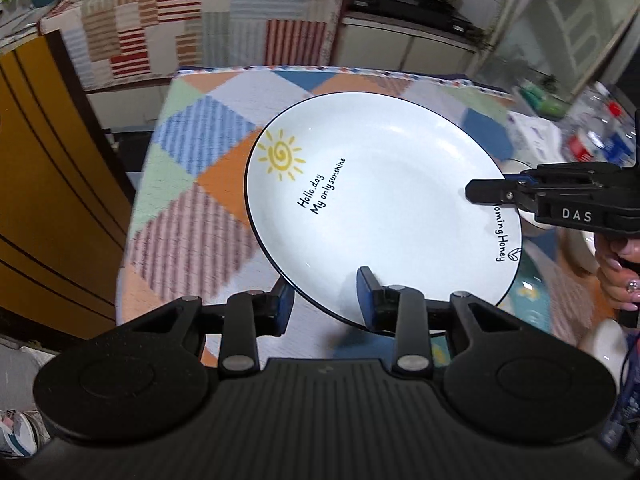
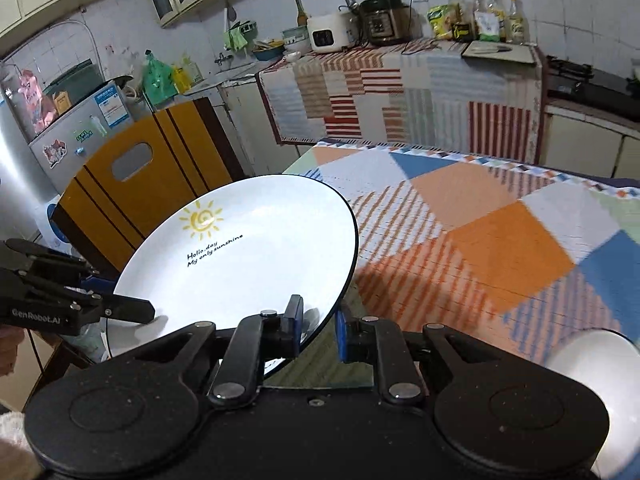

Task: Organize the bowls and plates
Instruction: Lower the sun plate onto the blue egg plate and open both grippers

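A white plate (image 1: 376, 200) hangs tilted above the patchwork surface (image 2: 500, 232), apparently pinched at opposite rims by left claw (image 1: 326, 300) and right claw (image 2: 318, 326).

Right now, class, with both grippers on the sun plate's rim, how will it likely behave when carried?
The plate looks glazed, so probably slippery in the left gripper and right gripper. It seems rigid and likely breakable. Held tilted above the tablecloth, it may slide.
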A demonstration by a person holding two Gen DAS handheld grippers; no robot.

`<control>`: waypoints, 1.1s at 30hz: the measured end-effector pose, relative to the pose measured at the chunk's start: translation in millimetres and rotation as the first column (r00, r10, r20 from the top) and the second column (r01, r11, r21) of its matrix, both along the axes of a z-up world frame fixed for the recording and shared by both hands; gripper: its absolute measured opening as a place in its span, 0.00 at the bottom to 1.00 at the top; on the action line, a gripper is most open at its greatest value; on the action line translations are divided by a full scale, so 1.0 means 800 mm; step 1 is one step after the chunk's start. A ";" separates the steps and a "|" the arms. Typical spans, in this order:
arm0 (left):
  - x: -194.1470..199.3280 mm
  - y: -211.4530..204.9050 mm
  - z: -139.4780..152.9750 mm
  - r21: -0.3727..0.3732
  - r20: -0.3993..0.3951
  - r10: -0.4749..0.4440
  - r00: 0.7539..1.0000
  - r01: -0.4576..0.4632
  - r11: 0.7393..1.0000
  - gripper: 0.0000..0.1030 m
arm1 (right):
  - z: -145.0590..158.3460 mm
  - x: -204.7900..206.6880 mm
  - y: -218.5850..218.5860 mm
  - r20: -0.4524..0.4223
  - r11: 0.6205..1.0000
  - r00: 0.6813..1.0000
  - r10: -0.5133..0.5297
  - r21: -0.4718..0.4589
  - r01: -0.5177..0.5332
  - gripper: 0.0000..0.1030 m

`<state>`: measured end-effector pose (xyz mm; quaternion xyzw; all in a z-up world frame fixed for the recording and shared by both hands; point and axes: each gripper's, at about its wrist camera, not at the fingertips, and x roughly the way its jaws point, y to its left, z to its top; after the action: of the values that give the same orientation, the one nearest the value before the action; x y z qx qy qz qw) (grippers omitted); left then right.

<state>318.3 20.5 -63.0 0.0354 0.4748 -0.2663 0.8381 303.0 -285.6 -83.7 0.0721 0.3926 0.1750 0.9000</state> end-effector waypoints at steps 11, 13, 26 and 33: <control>-0.075 -0.052 -0.013 0.006 -0.054 -0.087 0.995 0.087 0.996 0.31 | -0.007 -0.097 -0.044 -0.039 0.996 0.995 -0.091 -0.015 0.090 0.20; -0.085 -0.061 -0.020 0.009 -0.073 -0.090 0.993 0.091 0.996 0.31 | -0.014 -0.111 -0.051 -0.050 0.994 0.993 -0.106 -0.019 0.105 0.20; -0.104 -0.109 -0.067 0.049 -0.169 -0.098 0.981 0.107 0.993 0.31 | -0.066 -0.155 -0.084 -0.138 0.981 0.971 -0.195 -0.041 0.191 0.20; -0.096 -0.117 -0.067 0.061 -0.182 -0.084 0.980 0.097 0.993 0.31 | -0.068 -0.155 -0.083 -0.157 0.977 0.966 -0.206 -0.082 0.195 0.20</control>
<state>241.2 -73.5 -116.5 0.0623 0.5550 -0.2895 0.7774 178.8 -352.2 -138.3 0.0959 0.4620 0.0634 0.8794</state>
